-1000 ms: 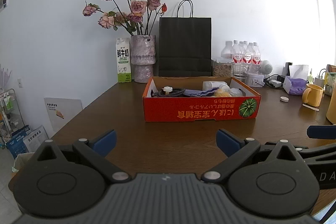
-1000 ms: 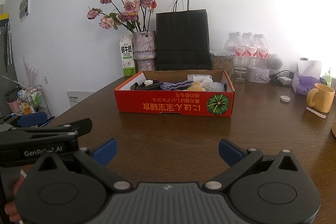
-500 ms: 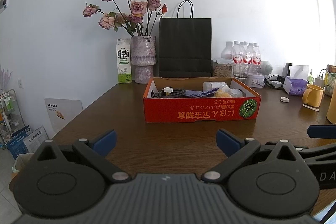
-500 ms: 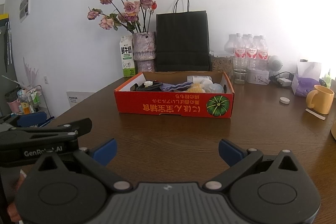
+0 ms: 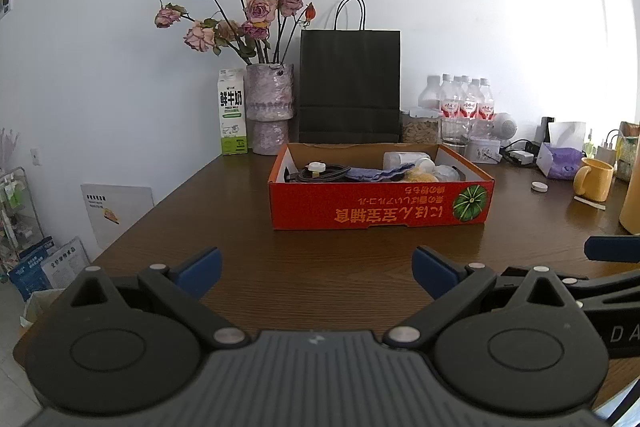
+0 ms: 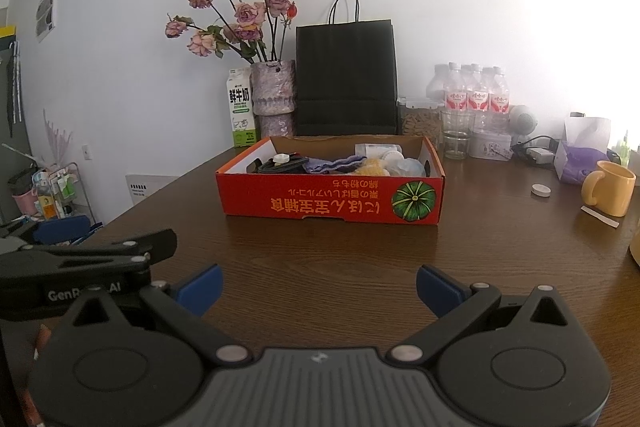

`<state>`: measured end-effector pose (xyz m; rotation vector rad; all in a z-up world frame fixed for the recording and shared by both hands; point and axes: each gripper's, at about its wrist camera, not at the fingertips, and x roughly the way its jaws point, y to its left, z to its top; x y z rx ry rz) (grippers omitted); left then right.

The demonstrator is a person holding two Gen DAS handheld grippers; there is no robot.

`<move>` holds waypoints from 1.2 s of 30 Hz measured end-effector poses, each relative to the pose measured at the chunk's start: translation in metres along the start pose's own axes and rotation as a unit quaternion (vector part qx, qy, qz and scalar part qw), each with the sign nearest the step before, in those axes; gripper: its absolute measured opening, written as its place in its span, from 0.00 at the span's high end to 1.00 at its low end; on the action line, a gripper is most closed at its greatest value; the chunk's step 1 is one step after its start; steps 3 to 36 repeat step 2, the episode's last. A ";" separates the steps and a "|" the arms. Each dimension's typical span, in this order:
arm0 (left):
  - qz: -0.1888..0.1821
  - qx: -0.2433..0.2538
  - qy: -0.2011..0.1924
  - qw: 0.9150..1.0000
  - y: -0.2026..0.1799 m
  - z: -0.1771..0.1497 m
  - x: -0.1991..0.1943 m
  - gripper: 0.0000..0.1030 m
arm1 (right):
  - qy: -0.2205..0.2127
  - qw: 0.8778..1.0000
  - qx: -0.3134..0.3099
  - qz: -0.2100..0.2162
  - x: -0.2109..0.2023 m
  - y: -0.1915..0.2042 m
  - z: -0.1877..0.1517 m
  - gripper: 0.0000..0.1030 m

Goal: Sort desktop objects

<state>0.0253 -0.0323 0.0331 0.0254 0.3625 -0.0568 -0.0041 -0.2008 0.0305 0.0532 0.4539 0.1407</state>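
Note:
A red cardboard box (image 5: pixel 380 207) (image 6: pixel 332 201) stands mid-table, holding a coiled dark cable (image 5: pixel 320 173) (image 6: pixel 282 165), a purple cloth (image 5: pixel 376 173), a yellow item (image 6: pixel 370 167) and white containers (image 5: pixel 404 159). My left gripper (image 5: pixel 316 273) hovers open over the near table, well short of the box, nothing between its blue pads. My right gripper (image 6: pixel 318 287) is likewise open and empty, beside the left one. Loose on the table at the right are a white cap (image 5: pixel 539 187) (image 6: pixel 541 190) and a yellow mug (image 5: pixel 594 179) (image 6: pixel 610 187).
Along the wall stand a milk carton (image 5: pixel 231 117), a vase of dried roses (image 5: pixel 270 115), a black paper bag (image 5: pixel 350 87), water bottles (image 5: pixel 464 103), a jar and a tissue pack (image 5: pixel 560 159). The table's left edge drops to floor clutter (image 5: pixel 44 267).
The right wrist view has shifted slightly nearer and lower toward the box. The left gripper is almost unmoved. Both stay open.

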 end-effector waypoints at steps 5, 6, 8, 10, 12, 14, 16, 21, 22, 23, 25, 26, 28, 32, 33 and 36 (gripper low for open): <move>0.000 0.001 0.001 1.000 0.000 0.000 0.001 0.00 | 0.000 1.000 0.000 -0.001 0.001 0.001 0.000 0.00; 0.000 0.001 0.001 1.000 0.000 0.000 0.001 0.00 | 0.000 1.000 0.000 -0.001 0.001 0.001 0.000 0.00; 0.000 0.001 0.001 1.000 0.000 0.000 0.001 0.00 | 0.000 1.000 0.000 -0.001 0.001 0.001 0.000 0.00; 0.000 0.001 0.001 1.000 0.000 0.000 0.001 0.00 | 0.000 1.000 0.000 -0.001 0.001 0.001 0.000 0.00; 0.000 0.001 0.001 1.000 0.000 0.000 0.001 0.00 | 0.000 1.000 0.000 -0.001 0.001 0.001 0.000 0.00; 0.000 0.001 0.001 1.000 0.000 0.000 0.001 0.00 | 0.000 1.000 0.000 -0.001 0.001 0.001 0.000 0.00; 0.000 0.001 0.001 1.000 0.000 0.000 0.001 0.00 | 0.000 1.000 0.000 -0.001 0.001 0.001 0.000 0.00; 0.000 0.001 0.001 1.000 0.000 0.000 0.001 0.00 | 0.000 1.000 0.000 -0.001 0.001 0.001 0.000 0.00; 0.000 0.001 0.001 1.000 0.000 0.000 0.001 0.00 | 0.000 1.000 0.000 -0.001 0.001 0.001 0.000 0.00; 0.000 0.001 0.001 1.000 0.000 0.000 0.001 0.00 | 0.000 1.000 0.000 -0.001 0.001 0.001 0.000 0.00; 0.000 0.001 0.001 1.000 0.000 0.000 0.001 0.00 | 0.000 1.000 0.000 -0.001 0.001 0.001 0.000 0.00; 0.000 0.001 0.001 1.000 0.000 0.000 0.001 0.00 | 0.000 1.000 0.000 -0.001 0.001 0.001 0.000 0.00; 0.000 0.001 0.001 1.000 0.000 0.000 0.001 0.00 | 0.000 1.000 0.000 -0.001 0.001 0.001 0.000 0.00; 0.000 0.001 0.001 1.000 0.000 0.000 0.001 0.00 | 0.000 1.000 0.000 -0.001 0.001 0.001 0.000 0.00; 0.000 0.001 0.001 1.000 0.000 0.000 0.001 0.00 | 0.000 1.000 0.000 -0.001 0.001 0.001 0.000 0.00; 0.000 0.001 0.001 1.000 0.000 0.000 0.001 0.00 | 0.000 1.000 0.000 -0.001 0.001 0.001 0.000 0.00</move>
